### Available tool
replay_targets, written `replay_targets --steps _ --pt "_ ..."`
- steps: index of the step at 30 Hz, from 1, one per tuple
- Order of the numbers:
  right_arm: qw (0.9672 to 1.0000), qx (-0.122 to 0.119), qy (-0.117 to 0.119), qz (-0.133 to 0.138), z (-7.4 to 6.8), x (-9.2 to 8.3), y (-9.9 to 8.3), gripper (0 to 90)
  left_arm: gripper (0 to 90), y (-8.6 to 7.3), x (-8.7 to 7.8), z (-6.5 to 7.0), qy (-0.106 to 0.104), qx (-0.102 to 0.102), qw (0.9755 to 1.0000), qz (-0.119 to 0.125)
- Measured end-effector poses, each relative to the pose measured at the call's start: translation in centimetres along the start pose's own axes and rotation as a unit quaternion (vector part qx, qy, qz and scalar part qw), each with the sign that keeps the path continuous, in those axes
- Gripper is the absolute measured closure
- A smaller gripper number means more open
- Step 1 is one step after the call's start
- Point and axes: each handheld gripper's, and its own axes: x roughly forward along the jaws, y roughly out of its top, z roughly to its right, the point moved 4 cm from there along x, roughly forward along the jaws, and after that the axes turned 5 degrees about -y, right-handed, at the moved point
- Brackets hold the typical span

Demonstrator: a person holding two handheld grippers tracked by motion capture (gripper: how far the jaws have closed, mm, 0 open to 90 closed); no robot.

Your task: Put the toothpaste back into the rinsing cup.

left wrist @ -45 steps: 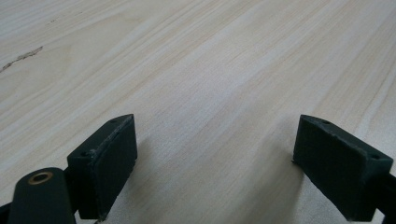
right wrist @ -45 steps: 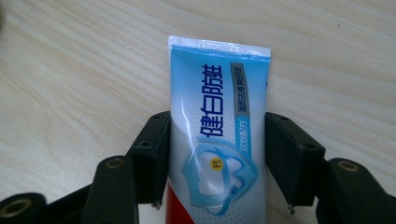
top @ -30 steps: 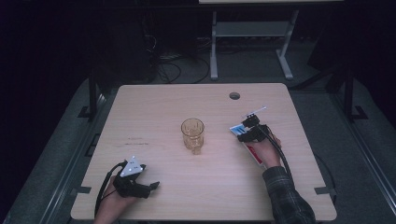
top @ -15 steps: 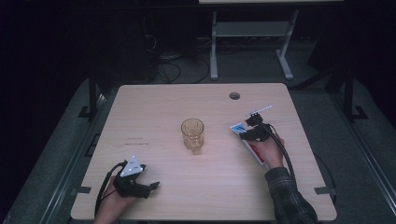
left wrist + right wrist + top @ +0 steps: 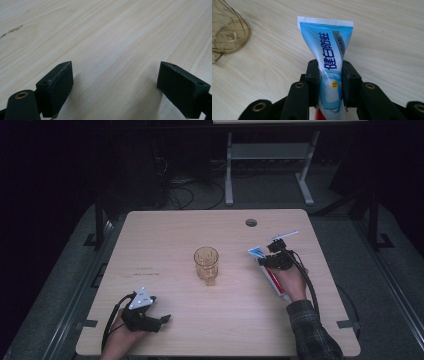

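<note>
Between right gripper [image 5: 330, 75] jaws: toothpaste tube [image 5: 327, 47], pads pressing both sides

An amber glass mug [image 5: 206, 262] stands mid-table [image 5: 165, 235], with a round cable hole [image 5: 251, 222] near the far edge.

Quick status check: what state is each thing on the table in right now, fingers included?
Toothpaste tube: lying flat on the table, crimped end pointing away, clamped at its middle.
Right gripper: fingers have just been closing and now press both sides of the tube.
Left gripper: fingers wide apart, nothing between them, low over bare wood.
Glass mug: upright at the table's centre, looks empty, untouched.
</note>
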Motion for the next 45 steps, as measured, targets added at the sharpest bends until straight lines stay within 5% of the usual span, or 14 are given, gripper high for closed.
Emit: replay_targets --steps 30,45 --pt "0.9943 0.007 0.028 0.102 0.4 -4.3 1.1 74.0 12.9 0.0 0.0 0.0 0.000 0.000 1.0000 0.000" --pt "0.9845 0.002 0.035 0.172 0.6 -6.8 2.3 74.0 12.9 0.0 0.0 0.0 0.000 0.000 1.0000 -0.001"
